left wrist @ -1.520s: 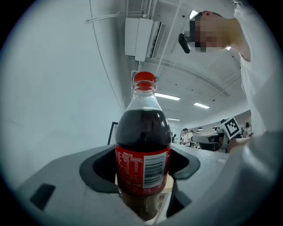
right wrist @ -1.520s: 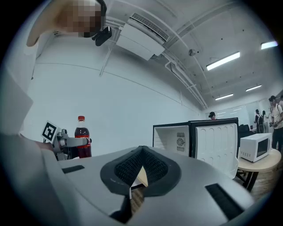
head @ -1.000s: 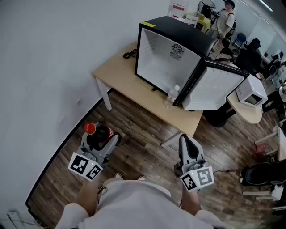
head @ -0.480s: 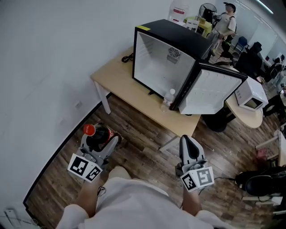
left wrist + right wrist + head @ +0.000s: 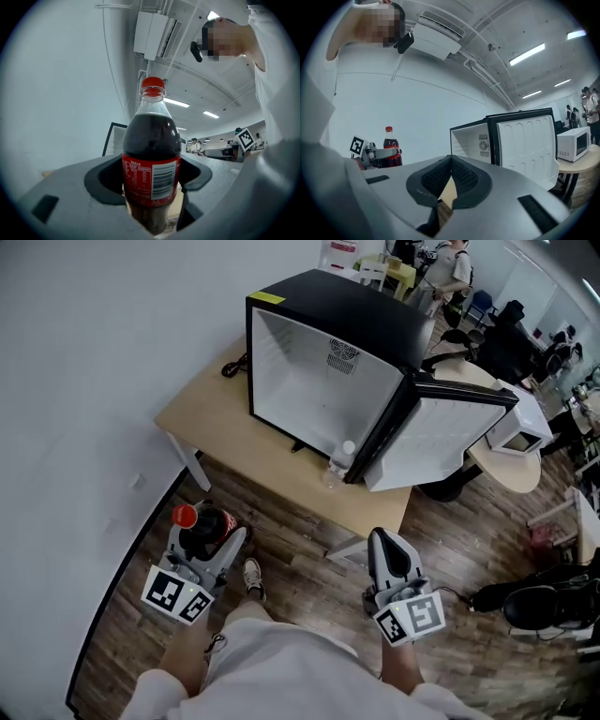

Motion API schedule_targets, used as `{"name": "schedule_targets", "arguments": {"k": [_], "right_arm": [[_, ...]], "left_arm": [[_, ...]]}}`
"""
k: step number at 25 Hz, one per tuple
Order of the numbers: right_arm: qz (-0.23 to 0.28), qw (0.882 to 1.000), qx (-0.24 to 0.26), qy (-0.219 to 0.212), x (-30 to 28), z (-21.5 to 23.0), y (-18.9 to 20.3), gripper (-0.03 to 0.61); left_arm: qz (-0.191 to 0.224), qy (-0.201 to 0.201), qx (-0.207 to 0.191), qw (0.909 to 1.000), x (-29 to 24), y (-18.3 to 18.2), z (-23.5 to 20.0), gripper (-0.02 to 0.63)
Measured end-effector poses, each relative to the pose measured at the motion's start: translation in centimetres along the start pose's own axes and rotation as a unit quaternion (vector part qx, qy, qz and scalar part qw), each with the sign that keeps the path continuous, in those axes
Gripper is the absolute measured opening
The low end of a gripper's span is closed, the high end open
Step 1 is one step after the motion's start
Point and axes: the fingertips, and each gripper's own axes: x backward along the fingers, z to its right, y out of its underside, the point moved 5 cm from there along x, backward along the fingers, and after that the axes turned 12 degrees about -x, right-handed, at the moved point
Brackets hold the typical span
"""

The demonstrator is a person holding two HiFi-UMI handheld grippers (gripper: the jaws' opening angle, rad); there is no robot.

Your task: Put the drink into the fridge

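Drink: cola bottle point(image 5: 151, 159) with a red cap, upright, held above the wooden floor, well short of the fridge point(image 5: 323, 381).
Left gripper point(image 5: 221, 538): clamped on the bottle's labelled waist; the bottle's base is hidden below the jaws.
Right gripper point(image 5: 387, 547): jaws pressed together, nothing between them.
Fridge: on the table point(image 5: 211, 418), door point(image 5: 441, 442) swung open.
Small clear bottle point(image 5: 343, 454): by the door hinge; whether it is inside the fridge or on the table is unclear.

Cola bottle point(image 5: 151, 154): red cap, red label, dark liquid, nearly full. Upright, clamped at label height in left gripper point(image 5: 223, 532) jaws, short of desk's point(image 5: 211, 418) near edge. Black mini fridge point(image 5: 328, 310): white inside, upright on desk's far right part. Door point(image 5: 441, 432) swung wide open, overhanging right edge.
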Motion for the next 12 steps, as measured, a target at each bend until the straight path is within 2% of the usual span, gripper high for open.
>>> {"name": "schedule_targets", "arguments": {"k": [6, 12], "right_arm": [[-0.015, 1.000, 0.002, 0.014, -9.3, 0.7, -0.3, 0.002], [-0.045, 0.998, 0.020, 0.031, -16.9, 0.4, -0.2, 0.002]], "left_arm": [[0.001, 0.050, -0.006, 0.9987, -7.9, 1.7, -7.0, 0.319], [-0.002, 0.087, 0.045, 0.9952, -13.1, 4.3, -12.8, 0.319]]}}
